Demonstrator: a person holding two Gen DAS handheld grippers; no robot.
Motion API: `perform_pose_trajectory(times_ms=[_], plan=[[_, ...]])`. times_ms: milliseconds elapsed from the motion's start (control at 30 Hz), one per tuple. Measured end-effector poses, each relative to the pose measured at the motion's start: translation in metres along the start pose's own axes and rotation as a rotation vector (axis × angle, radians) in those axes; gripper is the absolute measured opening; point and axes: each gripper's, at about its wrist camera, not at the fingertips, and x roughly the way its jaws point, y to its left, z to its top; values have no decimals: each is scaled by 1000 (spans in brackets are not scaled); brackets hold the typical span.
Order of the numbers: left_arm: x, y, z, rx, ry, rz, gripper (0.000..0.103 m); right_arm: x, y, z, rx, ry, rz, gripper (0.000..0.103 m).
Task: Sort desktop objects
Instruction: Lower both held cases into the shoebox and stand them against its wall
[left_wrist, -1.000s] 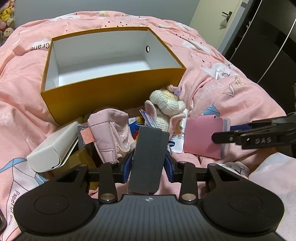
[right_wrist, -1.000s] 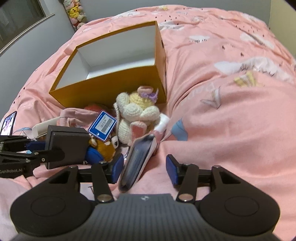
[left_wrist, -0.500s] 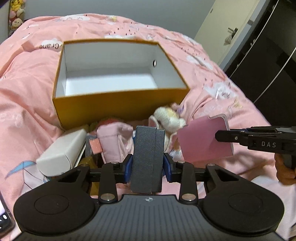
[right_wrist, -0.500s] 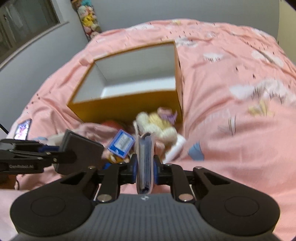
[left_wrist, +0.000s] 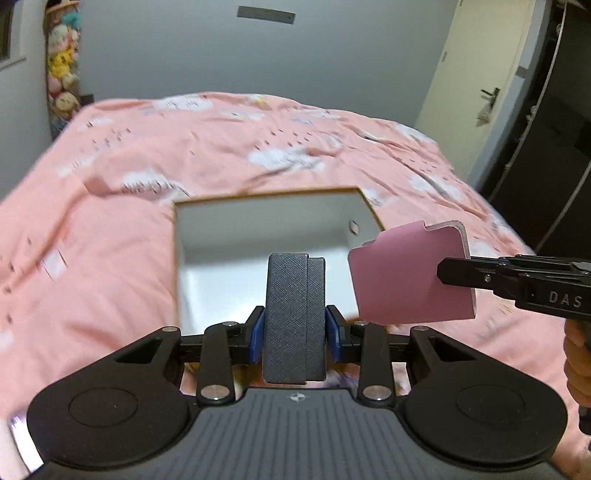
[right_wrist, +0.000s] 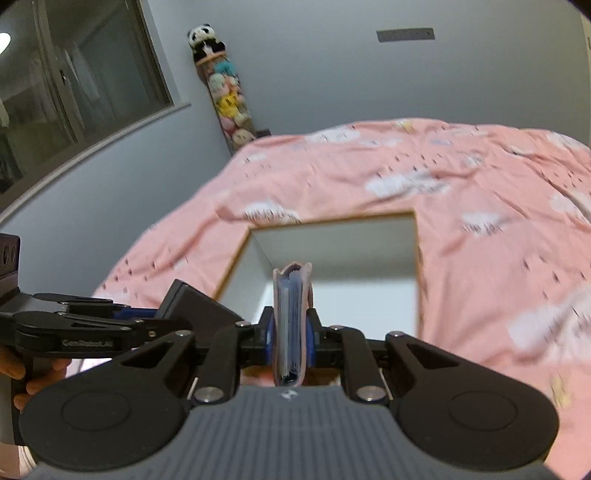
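Note:
My left gripper is shut on a dark grey textured case, held upright above the near edge of the open box. My right gripper is shut on a pink card holder with blue cards inside, held edge-on over the same white-lined box. The card holder also shows in the left wrist view, held by the right gripper's fingers. The grey case shows in the right wrist view at the left. The pile of desktop objects is hidden below both grippers.
The box sits on a bed with a pink cloud-print cover. A column of plush toys hangs in the far corner. A door and dark wardrobe stand to the right. A window is at the left.
Both grippers have risen and moved forward over the box with their objects held. The pile of toys and cases has dropped out of view.

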Motion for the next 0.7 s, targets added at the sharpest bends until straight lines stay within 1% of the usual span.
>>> perform_pose_trajectory(times_ms=[100, 233, 300, 367, 467, 600, 700], plan=[[18, 10, 17, -9, 13, 36, 39, 26, 5, 17, 9, -9, 28, 18], [55, 28, 28, -38, 56, 93, 38, 72, 8, 30, 31, 7, 22, 17], [69, 36, 23, -49, 74, 113, 38, 99, 6, 32, 56, 46, 14, 17], [85, 42, 20, -56, 98, 132, 38, 125, 4, 29, 88, 99, 26, 17], [103, 44, 11, -38, 131, 165, 38, 160, 3, 19, 130, 182, 47, 17], [121, 49, 4, -37, 180, 190, 38, 186, 5, 6, 141, 242, 44, 17], [127, 53, 1, -44, 208, 194, 38, 201, 1, -1, 163, 280, 48, 17]])
